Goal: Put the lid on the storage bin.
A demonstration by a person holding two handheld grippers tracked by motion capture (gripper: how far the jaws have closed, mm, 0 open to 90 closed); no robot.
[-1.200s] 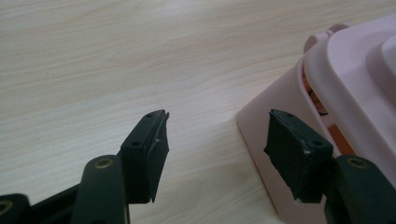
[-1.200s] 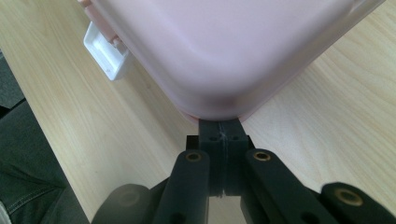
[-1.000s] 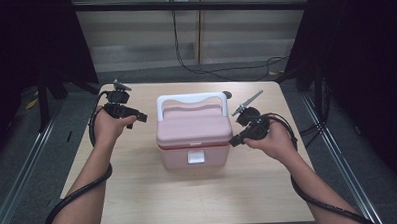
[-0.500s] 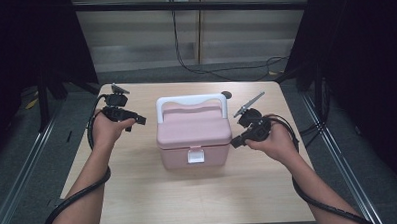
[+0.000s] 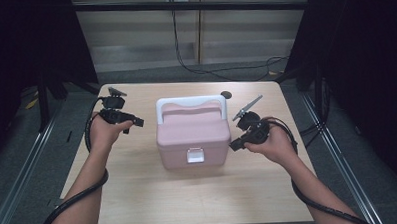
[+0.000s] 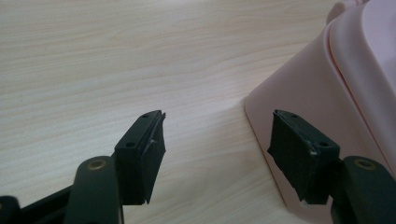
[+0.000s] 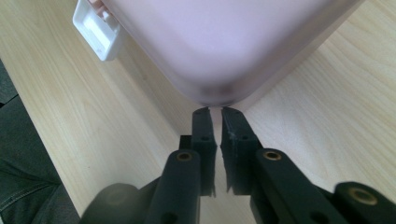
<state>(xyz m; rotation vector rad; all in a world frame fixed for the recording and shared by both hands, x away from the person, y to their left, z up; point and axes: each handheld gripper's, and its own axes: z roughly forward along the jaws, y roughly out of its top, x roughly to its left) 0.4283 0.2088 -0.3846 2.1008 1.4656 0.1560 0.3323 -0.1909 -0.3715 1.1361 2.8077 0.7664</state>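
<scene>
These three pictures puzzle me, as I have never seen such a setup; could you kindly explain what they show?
A person sits at a wooden table, holding a hand-operated two-jaw gripper in each hand. The high view looks down from above: the left gripper and right gripper flank a pink box with a white handle and white latch. The other two pictures come from cameras riding on each gripper, looking along its black jaws. The left jaws stand open beside the box's side wall. The right jaws, nearly together and just starting to open, point at a box corner. Nothing is held.
</scene>
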